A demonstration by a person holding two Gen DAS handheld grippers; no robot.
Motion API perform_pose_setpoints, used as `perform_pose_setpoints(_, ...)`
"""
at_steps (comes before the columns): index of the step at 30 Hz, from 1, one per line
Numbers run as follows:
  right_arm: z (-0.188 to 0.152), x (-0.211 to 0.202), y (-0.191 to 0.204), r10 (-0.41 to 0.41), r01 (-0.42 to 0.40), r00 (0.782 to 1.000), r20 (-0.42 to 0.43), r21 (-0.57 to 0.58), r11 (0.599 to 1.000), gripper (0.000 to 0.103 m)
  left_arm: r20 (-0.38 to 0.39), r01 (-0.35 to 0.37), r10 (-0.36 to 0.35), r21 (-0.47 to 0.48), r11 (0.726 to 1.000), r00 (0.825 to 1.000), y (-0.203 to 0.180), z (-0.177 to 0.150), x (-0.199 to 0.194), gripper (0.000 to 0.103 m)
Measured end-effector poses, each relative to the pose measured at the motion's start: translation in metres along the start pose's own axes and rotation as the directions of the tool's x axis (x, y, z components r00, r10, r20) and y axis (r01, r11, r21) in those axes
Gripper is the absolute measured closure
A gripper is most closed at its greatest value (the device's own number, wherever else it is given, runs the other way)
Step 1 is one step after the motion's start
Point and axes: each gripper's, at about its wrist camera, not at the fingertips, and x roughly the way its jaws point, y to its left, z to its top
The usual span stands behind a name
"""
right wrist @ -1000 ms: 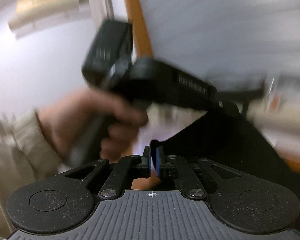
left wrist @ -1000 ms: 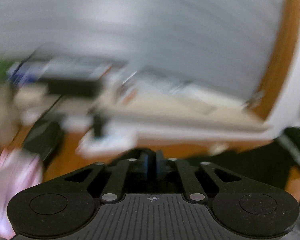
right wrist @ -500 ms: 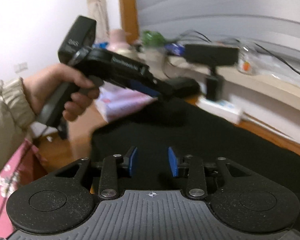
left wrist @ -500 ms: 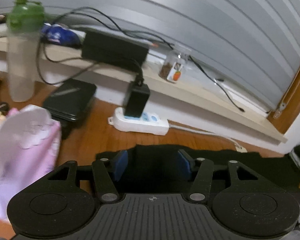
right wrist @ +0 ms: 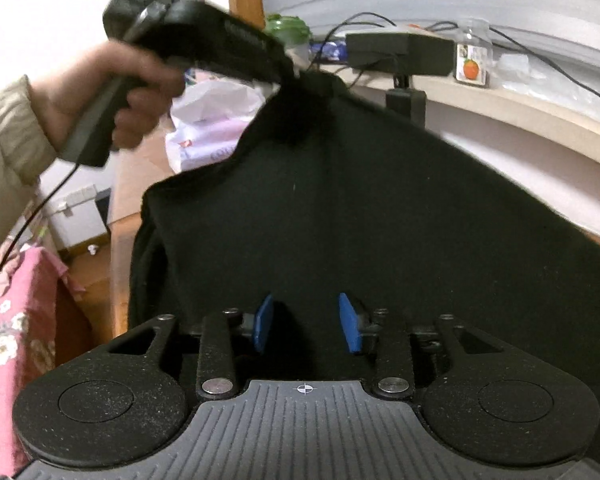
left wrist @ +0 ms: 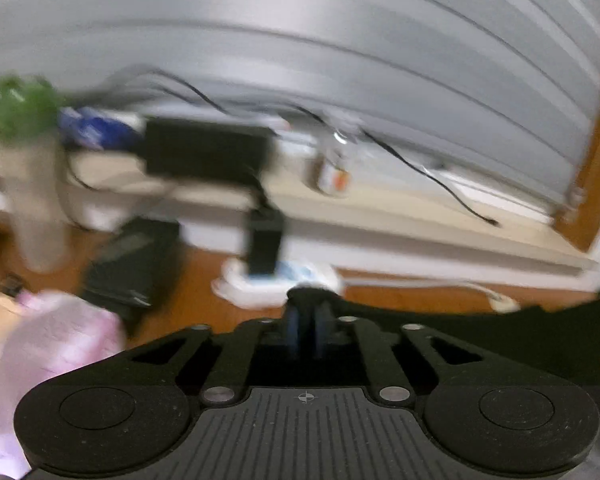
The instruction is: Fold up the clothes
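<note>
My left gripper (right wrist: 296, 76), upper centre, pinches the soft, limp black knit garment (right wrist: 380, 208); my right gripper (right wrist: 306, 326) has just been opening, empty, ready for a hem.

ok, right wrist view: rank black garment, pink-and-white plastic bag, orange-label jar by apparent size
1. black garment, fills most of the frame, but it is also the nearest.
2. pink-and-white plastic bag, partly hidden behind the garment's edge.
3. orange-label jar, smallest, far back on the ledge, so true size is unsure.

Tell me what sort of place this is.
Probably a room in a home, not a lab: a wooden floor with a power strip on it, a low ledge cluttered with cables and a small jar, and a black garment being folded.
</note>
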Motion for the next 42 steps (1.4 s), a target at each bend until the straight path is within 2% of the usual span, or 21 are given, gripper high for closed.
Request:
perform_pose_setpoints(2, 0.001, 0.000, 0.003, 0.001, -0.001, 1.000, 0.002, -0.012, 1.000, 0.055, -0.009, -0.103, 0.103, 0.021, 0.994, 0.995, -0.001, 0.002, -0.001, 0.082)
perform_pose_setpoints(5, 0.003, -0.014, 0.003, 0.006, -0.006, 0.999, 0.041, -0.011, 1.000, 0.055, -0.023, -0.119, 0.119, -0.003, 0.993, 0.993, 0.002, -0.003, 0.002, 0.082)
perform_pose_setpoints(7, 0.009, -0.029, -0.003, -0.007, 0.007, 0.997, 0.078, 0.002, 1.000, 0.055, -0.021, -0.124, 0.124, 0.002, 0.992, 0.992, -0.004, -0.008, 0.005, 0.058)
perform_pose_setpoints(9, 0.012, -0.050, -0.014, -0.027, 0.026, 0.994, 0.108, 0.012, 1.000, 0.055, -0.013, -0.120, 0.121, 0.033, 0.992, 0.993, -0.018, -0.012, 0.008, 0.051)
perform_pose_setpoints(12, 0.010, -0.082, -0.039, -0.089, 0.088, 0.988, 0.129, 0.018, 0.996, 0.055, -0.007, -0.067, 0.068, 0.071, 0.995, 0.998, -0.042, -0.018, 0.015, 0.051)
perform_pose_setpoints(15, -0.005, -0.117, -0.077, -0.191, 0.188, 0.973, 0.126, 0.035, 0.981, 0.055, 0.007, 0.001, -0.002, 0.101, 0.995, 1.000, -0.073, -0.020, 0.023, 0.036)
perform_pose_setpoints(17, -0.019, -0.139, -0.109, -0.262, 0.255, 0.960, 0.102, 0.085, 0.963, 0.055, 0.003, 0.048, -0.048, 0.127, 0.991, 0.999, -0.098, -0.018, 0.031, 0.036)
perform_pose_setpoints(20, -0.041, -0.168, -0.158, -0.350, 0.339, 0.936, 0.047, 0.163, 0.927, 0.056, -0.020, 0.126, -0.125, 0.161, 0.979, 0.992, -0.139, -0.016, 0.050, 0.032)
perform_pose_setpoints(23, -0.062, -0.185, -0.197, -0.405, 0.391, 0.914, 0.005, 0.246, 0.887, 0.056, -0.040, 0.198, -0.194, 0.182, 0.963, 0.980, -0.177, -0.018, 0.072, 0.027)
perform_pose_setpoints(26, -0.080, -0.190, -0.224, -0.408, 0.388, 0.913, -0.013, 0.333, 0.859, 0.056, -0.064, 0.254, -0.246, 0.204, 0.945, 0.967, -0.206, -0.030, 0.092, 0.026)
perform_pose_setpoints(30, -0.095, -0.184, -0.243, -0.389, 0.363, 0.921, -0.018, 0.397, 0.843, 0.056, -0.091, 0.295, -0.282, 0.189, 0.937, 0.955, -0.222, -0.049, 0.113, 0.025)
perform_pose_setpoints(34, -0.097, -0.172, -0.246, -0.379, 0.357, 0.925, -0.027, 0.405, 0.842, 0.056, -0.091, 0.293, -0.280, 0.194, 0.936, 0.956, -0.223, -0.064, 0.123, 0.024)
perform_pose_setpoints(40, -0.099, -0.162, -0.254, -0.368, 0.349, 0.929, -0.038, 0.414, 0.840, 0.056, -0.110, 0.326, -0.313, 0.129, 0.936, 0.943, -0.212, -0.064, 0.129, 0.024)
perform_pose_setpoints(42, -0.099, -0.159, -0.256, -0.360, 0.339, 0.932, -0.031, 0.418, 0.843, 0.063, -0.113, 0.329, -0.316, 0.123, 0.936, 0.942, -0.210, -0.064, 0.129, 0.024)
